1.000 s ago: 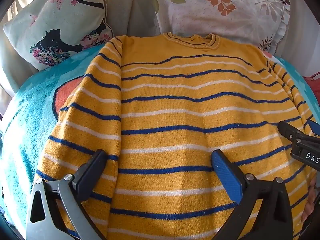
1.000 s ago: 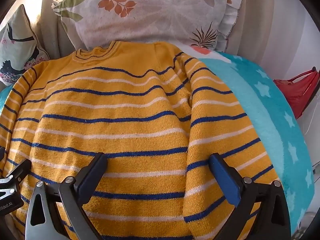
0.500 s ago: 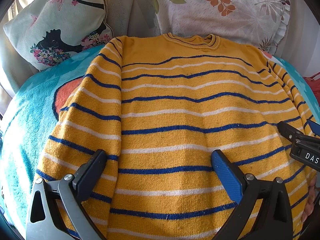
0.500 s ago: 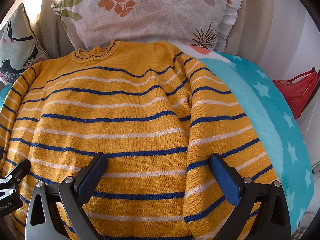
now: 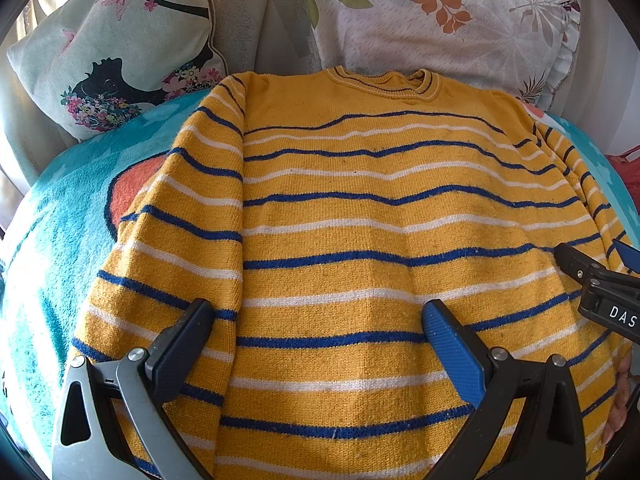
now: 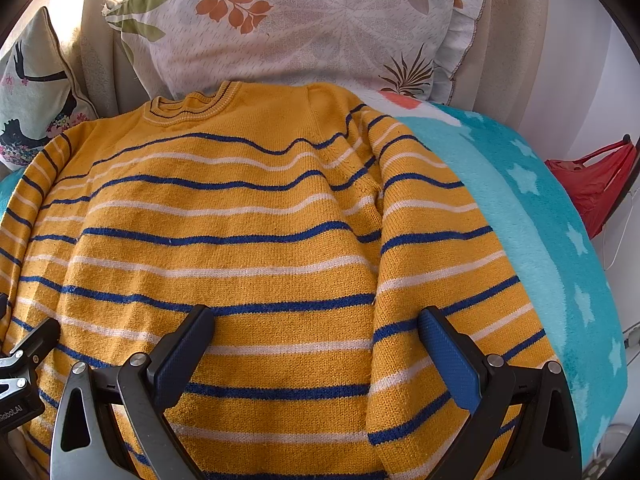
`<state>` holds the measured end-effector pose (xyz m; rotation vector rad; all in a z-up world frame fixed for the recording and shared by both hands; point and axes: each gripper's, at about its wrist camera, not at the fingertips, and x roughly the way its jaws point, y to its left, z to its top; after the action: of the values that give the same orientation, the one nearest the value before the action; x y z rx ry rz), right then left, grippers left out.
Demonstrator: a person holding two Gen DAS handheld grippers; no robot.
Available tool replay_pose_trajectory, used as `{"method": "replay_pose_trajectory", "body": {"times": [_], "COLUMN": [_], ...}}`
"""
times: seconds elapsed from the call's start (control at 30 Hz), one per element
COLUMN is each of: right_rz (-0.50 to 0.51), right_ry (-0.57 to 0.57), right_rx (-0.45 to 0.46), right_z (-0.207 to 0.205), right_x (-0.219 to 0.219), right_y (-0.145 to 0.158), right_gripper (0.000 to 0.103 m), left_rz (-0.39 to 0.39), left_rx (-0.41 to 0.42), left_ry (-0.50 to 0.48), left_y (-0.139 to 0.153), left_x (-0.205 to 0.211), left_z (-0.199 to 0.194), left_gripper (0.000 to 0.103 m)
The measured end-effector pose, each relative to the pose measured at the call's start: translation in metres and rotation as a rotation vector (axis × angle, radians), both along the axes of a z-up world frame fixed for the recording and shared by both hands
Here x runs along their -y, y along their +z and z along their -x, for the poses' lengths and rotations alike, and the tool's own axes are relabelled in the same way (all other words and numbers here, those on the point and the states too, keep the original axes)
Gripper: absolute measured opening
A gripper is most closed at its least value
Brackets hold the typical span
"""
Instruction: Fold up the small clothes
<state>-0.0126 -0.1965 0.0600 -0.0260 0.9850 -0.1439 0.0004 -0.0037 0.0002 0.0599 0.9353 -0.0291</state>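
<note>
A yellow sweater [image 5: 360, 220] with blue and white stripes lies flat, front up, on a teal blanket [image 5: 52, 240], collar away from me, sleeves lying down along its sides. It also shows in the right wrist view [image 6: 240, 240]. My left gripper [image 5: 316, 320] is open above the sweater's lower left part, holding nothing. My right gripper [image 6: 316, 328] is open above the lower right part, by the right sleeve [image 6: 440, 280], holding nothing. The right gripper's edge shows in the left wrist view [image 5: 600, 288].
Two pillows stand behind the collar: one with a dark figure print [image 5: 112, 48], one with leaf print [image 5: 440, 24]. The teal blanket [image 6: 540, 240] with white stars drops off at the right. A red bag [image 6: 596, 176] lies beyond that edge.
</note>
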Motion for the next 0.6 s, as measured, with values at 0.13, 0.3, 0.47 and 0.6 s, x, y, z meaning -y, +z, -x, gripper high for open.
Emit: {"method": "replay_pose_trajectory", "body": {"times": [0.13,0.3,0.47,0.6], "right_rz": [0.0,0.0,0.002,0.002], "right_ry": [0.0,0.0,-0.001,-0.001], "right_rx": [0.0,0.0,0.0,0.0], "right_z": [0.0002,0.0003,0.0002,0.0], "right_x": [0.0005,0.0006,0.0006,0.0001], "right_y": [-0.0002,-0.0004,-0.0005,-0.0004], "right_gripper": [0.103,0.103,0.103,0.103], "left_rz": [0.0,0.0,0.002,0.0], "left_rx": [0.0,0.0,0.002,0.003], "left_ry": [0.0,0.0,0.001,0.001], "left_y": [-0.0001,0.0001,0.0017,0.0025], "left_x": [-0.0002,-0.0003,-0.0018,-0.0025], "left_z": [-0.0003,-0.0003,0.0004,0.0013], "left_gripper": [0.103,0.103,0.103,0.103]}}
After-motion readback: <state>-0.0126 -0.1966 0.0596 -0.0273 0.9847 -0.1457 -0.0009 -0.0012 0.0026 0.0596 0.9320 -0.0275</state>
